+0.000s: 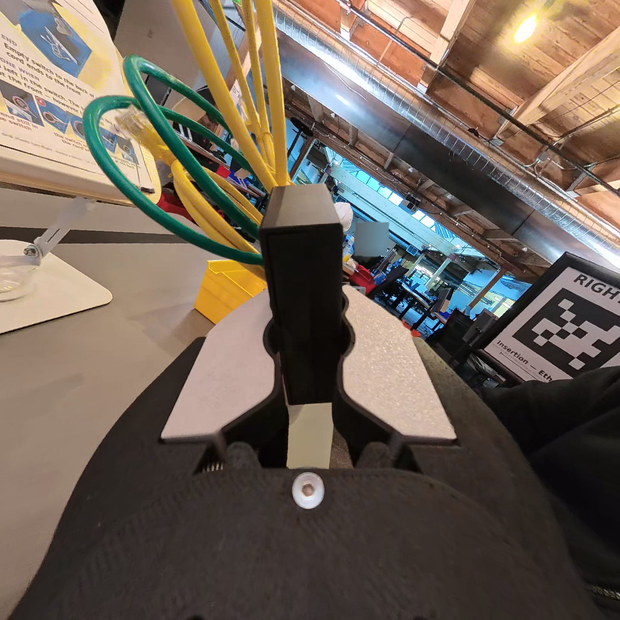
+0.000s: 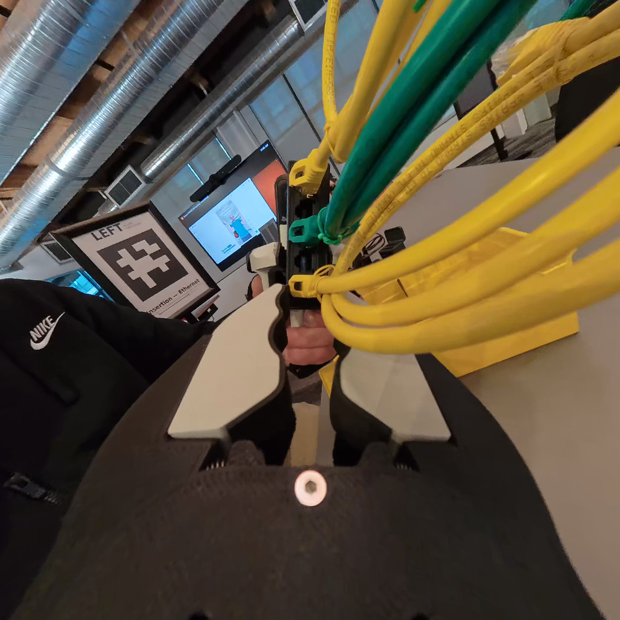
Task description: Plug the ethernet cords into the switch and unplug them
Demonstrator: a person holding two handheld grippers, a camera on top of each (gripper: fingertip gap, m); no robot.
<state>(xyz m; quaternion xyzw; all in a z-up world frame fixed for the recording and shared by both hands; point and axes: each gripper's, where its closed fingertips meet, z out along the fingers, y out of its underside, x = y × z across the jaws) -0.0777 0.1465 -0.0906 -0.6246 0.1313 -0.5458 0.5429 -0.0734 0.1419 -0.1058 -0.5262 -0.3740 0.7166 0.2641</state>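
My left gripper (image 1: 307,312) is shut on the black switch (image 1: 302,285) and holds it upright above the grey table (image 1: 100,369). Yellow cords (image 1: 265,100) and green cords (image 1: 151,188) fan out from behind it. One loose yellow cord end with a clear plug (image 1: 132,124) hangs at the upper left. In the right wrist view the switch (image 2: 303,241) faces me with a yellow plug (image 2: 303,172), a green plug (image 2: 302,229) and a lower yellow plug (image 2: 300,287) in its ports. My right gripper (image 2: 310,322) is open, its tips just below the lower yellow plug.
A yellow bin (image 1: 228,288) stands on the table behind the switch; it also shows in the right wrist view (image 2: 503,335). An instruction sheet (image 1: 50,84) sits on a white stand (image 1: 50,302) at the left. Framed marker boards (image 1: 563,322) (image 2: 141,261) stand nearby. A black sleeve (image 2: 67,352) is at the left. Less than 4 cm separates the two grippers' tips.
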